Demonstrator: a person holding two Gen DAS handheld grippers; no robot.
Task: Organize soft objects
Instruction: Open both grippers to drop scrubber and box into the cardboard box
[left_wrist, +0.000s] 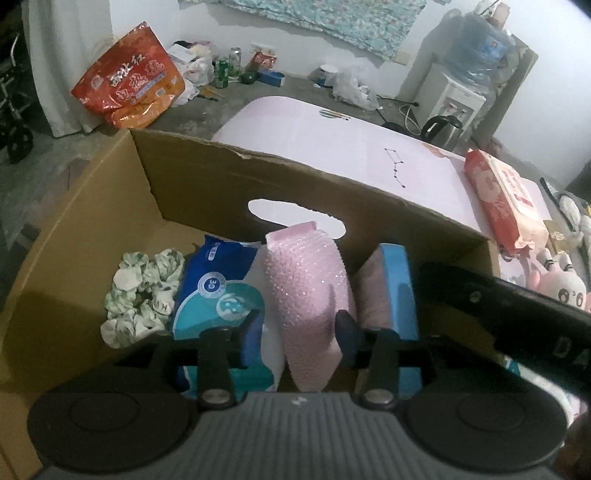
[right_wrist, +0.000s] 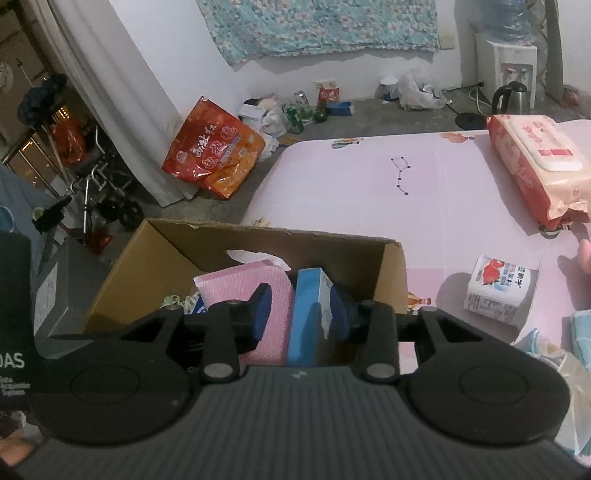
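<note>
Left wrist view: two items released upright in the box

Left wrist view shows the left claw (left_wrist: 297, 334) part-open astride the pink mitt (left_wrist: 308, 299), which stands in the box (left_wrist: 92, 229) between the wipes (left_wrist: 218, 295) and the blue pack (left_wrist: 395, 291). Its right pad touches the mitt; the left pad stands clear. No grip.

The right claw (right_wrist: 301, 314) is part-open around the blue pack; contact cannot be confirmed.

Procedure, as judged: open fully, lift straight out, avoid dragging either item. The red pack (right_wrist: 535, 162) and carton (right_wrist: 498, 288) remain on the table (right_wrist: 424, 206).
</note>
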